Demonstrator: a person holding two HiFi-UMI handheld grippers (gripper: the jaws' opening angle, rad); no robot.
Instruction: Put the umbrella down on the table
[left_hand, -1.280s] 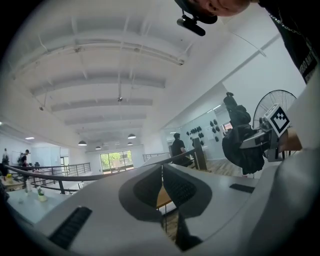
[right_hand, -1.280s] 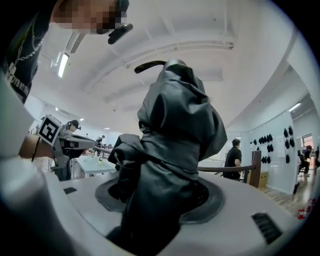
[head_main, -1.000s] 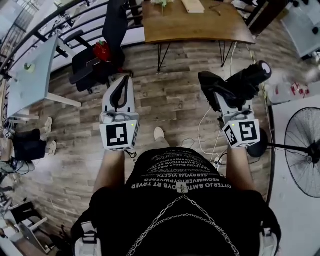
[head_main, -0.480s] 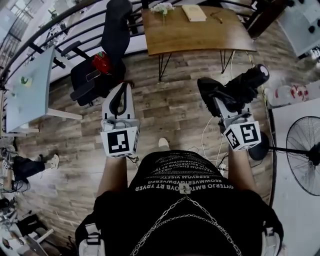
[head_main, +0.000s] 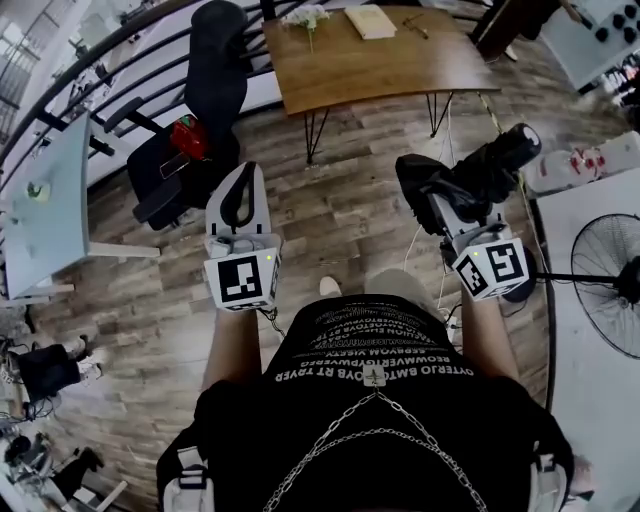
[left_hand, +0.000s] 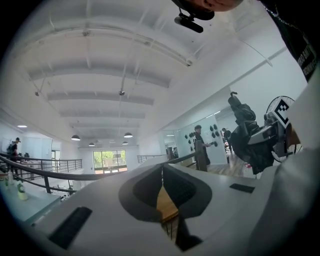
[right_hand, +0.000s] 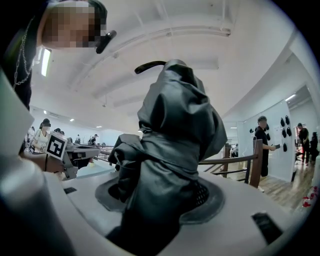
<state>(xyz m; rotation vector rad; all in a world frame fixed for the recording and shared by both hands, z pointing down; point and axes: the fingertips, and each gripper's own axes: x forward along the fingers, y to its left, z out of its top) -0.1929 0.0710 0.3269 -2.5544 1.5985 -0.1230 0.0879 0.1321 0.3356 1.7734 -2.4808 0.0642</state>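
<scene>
A folded black umbrella (head_main: 478, 172) lies across the jaws of my right gripper (head_main: 440, 197), which is shut on it above the wood floor. In the right gripper view the umbrella's (right_hand: 172, 135) crumpled fabric fills the space between the jaws and hides their tips. My left gripper (head_main: 246, 172) is held level beside it on the left, its fingertips meeting with nothing between them. Through the left gripper's (left_hand: 161, 169) loop I see a strip of the brown tabletop. The wooden table (head_main: 400, 70) stands ahead of both grippers, on thin black legs.
On the table lie a book (head_main: 370, 22) and a small bunch of flowers (head_main: 305, 15). A black office chair (head_main: 205, 95) with a red object stands left of it, and a white desk (head_main: 55, 185) further left. A floor fan (head_main: 608, 290) and cables are at right.
The person has stepped toward the wooden table, which now sits lower and nearer in the head view. Both grippers moved forward with the person; the umbrella stays gripped.
</scene>
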